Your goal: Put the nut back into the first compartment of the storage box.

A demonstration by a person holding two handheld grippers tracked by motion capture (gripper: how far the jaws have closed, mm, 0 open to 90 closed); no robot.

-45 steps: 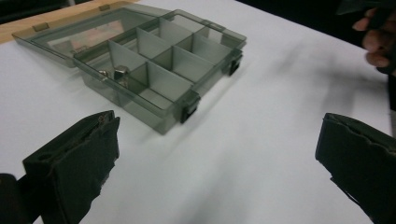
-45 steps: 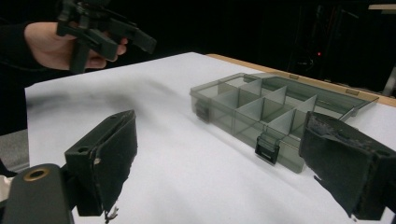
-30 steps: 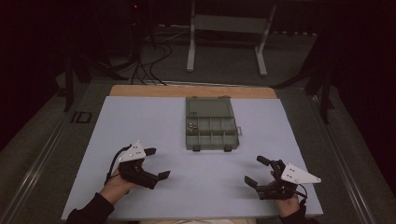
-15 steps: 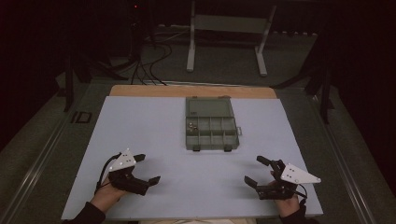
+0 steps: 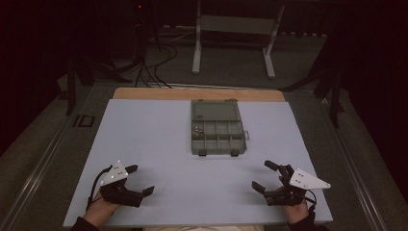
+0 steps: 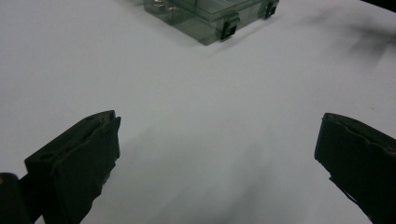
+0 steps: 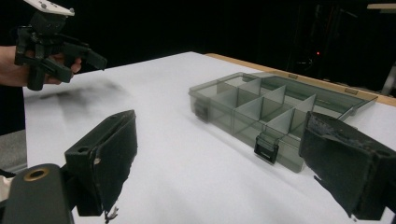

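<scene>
A: On the tabletop [image 5: 159, 144], past centre toward the far edge: organizer box [image 5: 217, 127]. Grey-green translucent plastic, lid folded back flat behind the tray, two dark latches on the near wall

B: Compartments?

A: Thin dividers split it into two rows of cells. In the high view the far-left cell holds a few small pale bits, too small to tell what they are. Other cells look bare

B: Seen from the claws?

A: The right gripper view has the box [image 7: 275, 116] close ahead, dividers upright, one latch hanging off the front wall. The left gripper view catches just its near corner [image 6: 210, 18] at the top of frame, both latches visible

B: Claw states?

A: Left claw [image 5: 139, 180] spread wide, nothing between the jaws, low over the near left part of the white sheet. Right claw [image 5: 264, 176] also wide and holding nothing, near right part. Both well apart from the box and neither touches it

B: Anything else on the tabletop?

A: Wooden strip along the far edge, uncovered by the sheet. The left claw [image 7: 93, 56] also shows far off in the right gripper view, held in a hand [image 7: 18, 70]
</scene>
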